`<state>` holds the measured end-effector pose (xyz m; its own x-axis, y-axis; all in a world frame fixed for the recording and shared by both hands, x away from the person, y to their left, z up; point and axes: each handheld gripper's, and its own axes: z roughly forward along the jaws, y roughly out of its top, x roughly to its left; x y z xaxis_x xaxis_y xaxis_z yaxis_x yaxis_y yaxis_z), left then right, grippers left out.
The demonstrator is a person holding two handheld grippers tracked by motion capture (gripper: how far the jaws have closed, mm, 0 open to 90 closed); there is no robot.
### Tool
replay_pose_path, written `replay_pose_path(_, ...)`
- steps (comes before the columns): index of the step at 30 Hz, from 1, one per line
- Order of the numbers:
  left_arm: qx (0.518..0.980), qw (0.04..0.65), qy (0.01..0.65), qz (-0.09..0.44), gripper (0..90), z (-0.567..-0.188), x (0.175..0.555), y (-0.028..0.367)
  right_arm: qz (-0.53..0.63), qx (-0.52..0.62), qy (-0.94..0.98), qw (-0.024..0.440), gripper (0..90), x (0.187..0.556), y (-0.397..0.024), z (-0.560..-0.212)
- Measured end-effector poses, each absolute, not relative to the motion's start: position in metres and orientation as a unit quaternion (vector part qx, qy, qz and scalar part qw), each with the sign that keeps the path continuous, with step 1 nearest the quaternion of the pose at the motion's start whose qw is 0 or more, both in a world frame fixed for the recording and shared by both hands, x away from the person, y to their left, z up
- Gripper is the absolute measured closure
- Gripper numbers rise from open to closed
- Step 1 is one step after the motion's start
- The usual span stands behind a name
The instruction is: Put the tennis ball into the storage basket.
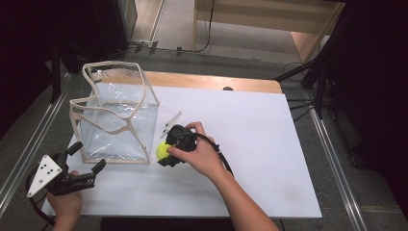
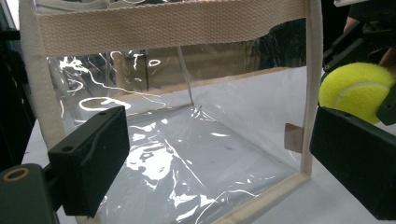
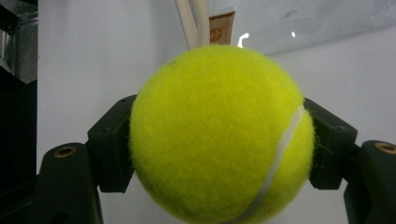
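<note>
White desk (image 1: 250,144): clear bag (image 1: 115,120) near left edge; right gripper (image 1: 166,153) pinching ball (image 1: 162,150) beside bag; left gripper (image 1: 86,161) spread, front-left corner.

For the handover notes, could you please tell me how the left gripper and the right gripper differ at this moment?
The left gripper is open and holds nothing, while the right gripper is shut on the tennis ball. The left gripper sits near the table's front left corner, facing the clear bag from a little way off; the right gripper is beside the bag's right front corner. Both have black jaws and are each held in one hand.
</note>
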<state>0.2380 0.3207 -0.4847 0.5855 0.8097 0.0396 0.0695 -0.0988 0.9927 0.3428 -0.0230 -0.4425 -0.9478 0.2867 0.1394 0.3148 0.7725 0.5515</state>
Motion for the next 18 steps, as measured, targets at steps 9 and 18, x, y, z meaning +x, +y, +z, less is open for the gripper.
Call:
replay_pose_path(9,0.671,0.585,0.328,0.316,5.3,-0.485,0.238,0.321,-0.297,-0.157,-0.942,0.026,23.9,0.347,-0.017,-0.429)
replay_pose_path(18,0.670,0.587,0.327,0.315,5.3,-0.485,0.238,0.321,-0.307,-0.156,-0.939,0.021,23.9,0.351,-0.015,-0.410)
